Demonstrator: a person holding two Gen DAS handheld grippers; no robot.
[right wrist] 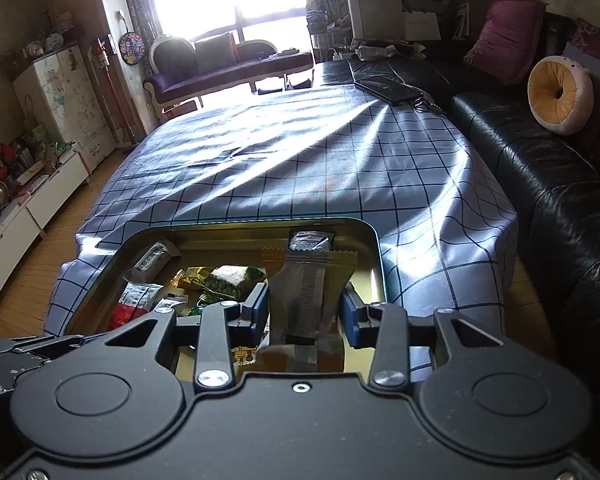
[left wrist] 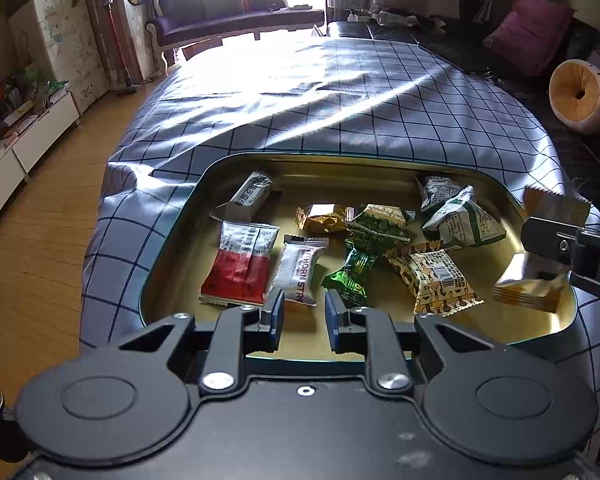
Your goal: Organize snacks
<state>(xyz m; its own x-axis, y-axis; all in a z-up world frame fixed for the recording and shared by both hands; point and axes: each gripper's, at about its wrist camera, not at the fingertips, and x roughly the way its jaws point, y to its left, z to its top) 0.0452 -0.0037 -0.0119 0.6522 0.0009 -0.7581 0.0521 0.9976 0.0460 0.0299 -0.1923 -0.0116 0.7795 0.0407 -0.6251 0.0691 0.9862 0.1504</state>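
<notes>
A gold-lined tin tray [left wrist: 172, 248] sits on the checked tablecloth and holds several snack packets: a red and white one [left wrist: 240, 268], a white bar [left wrist: 300, 268], green ones [left wrist: 352, 272] and a patterned one [left wrist: 436, 280]. My left gripper [left wrist: 304, 312] is open and empty, low over the tray's near edge. My right gripper [right wrist: 304, 308] is shut on an orange and silver packet [right wrist: 308, 292], held upright over the tray's [right wrist: 376, 248] right side. In the left wrist view the right gripper's fingers [left wrist: 548, 240] and that packet [left wrist: 556, 206] show at the tray's right end.
The checked tablecloth [left wrist: 320, 100] stretches away beyond the tray. A black leather sofa [right wrist: 540, 168] with cushions runs along the right. A phone [right wrist: 392, 90] lies at the table's far right corner. A low white cabinet [left wrist: 32, 136] stands along the left wall.
</notes>
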